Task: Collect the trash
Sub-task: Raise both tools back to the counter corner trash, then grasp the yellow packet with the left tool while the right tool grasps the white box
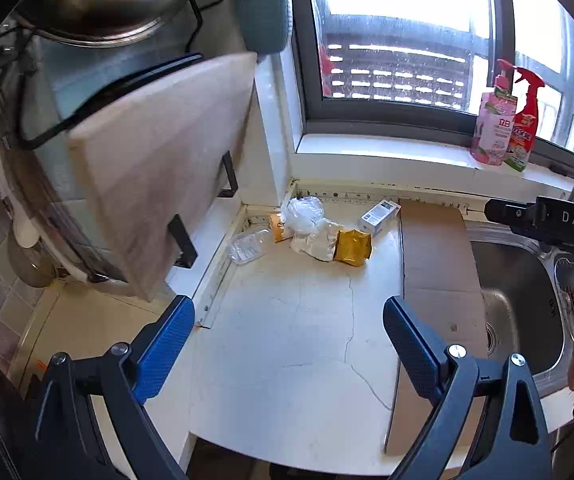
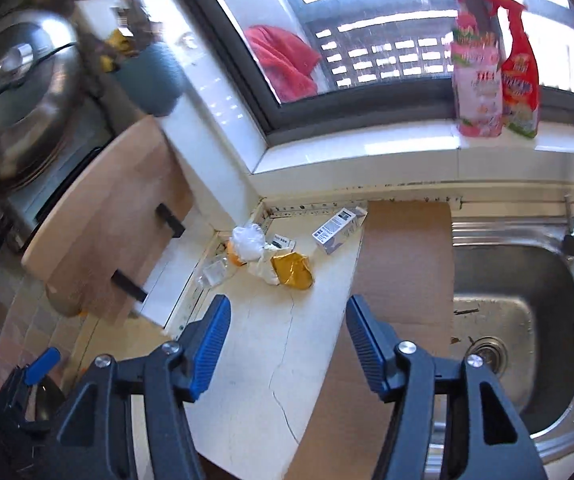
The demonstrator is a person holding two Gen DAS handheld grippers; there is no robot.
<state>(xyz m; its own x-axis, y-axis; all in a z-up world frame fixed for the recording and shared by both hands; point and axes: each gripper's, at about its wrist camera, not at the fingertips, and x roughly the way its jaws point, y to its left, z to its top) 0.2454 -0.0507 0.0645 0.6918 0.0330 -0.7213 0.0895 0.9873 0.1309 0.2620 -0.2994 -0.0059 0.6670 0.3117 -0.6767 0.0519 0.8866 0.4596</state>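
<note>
From the left wrist, the left claw (image 1: pixel 289 344) gapes empty above the cracked white table (image 1: pixel 287 320), with the crumpled gold foil wrapper (image 1: pixel 352 247) and the rest of the trash heap well ahead in the far corner. From the right wrist, the right claw (image 2: pixel 287 340) is likewise spread and empty, and the gold wrapper (image 2: pixel 292 270) lies near and almost straight ahead, so the right hand seems nearer.

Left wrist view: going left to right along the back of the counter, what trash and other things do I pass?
Clear plastic container → crumpled white plastic bag → gold foil packet → small white box → cardboard sheet → steel sink. The orange piece and cream wrapper overlap the bag, so I leave them out.
</note>
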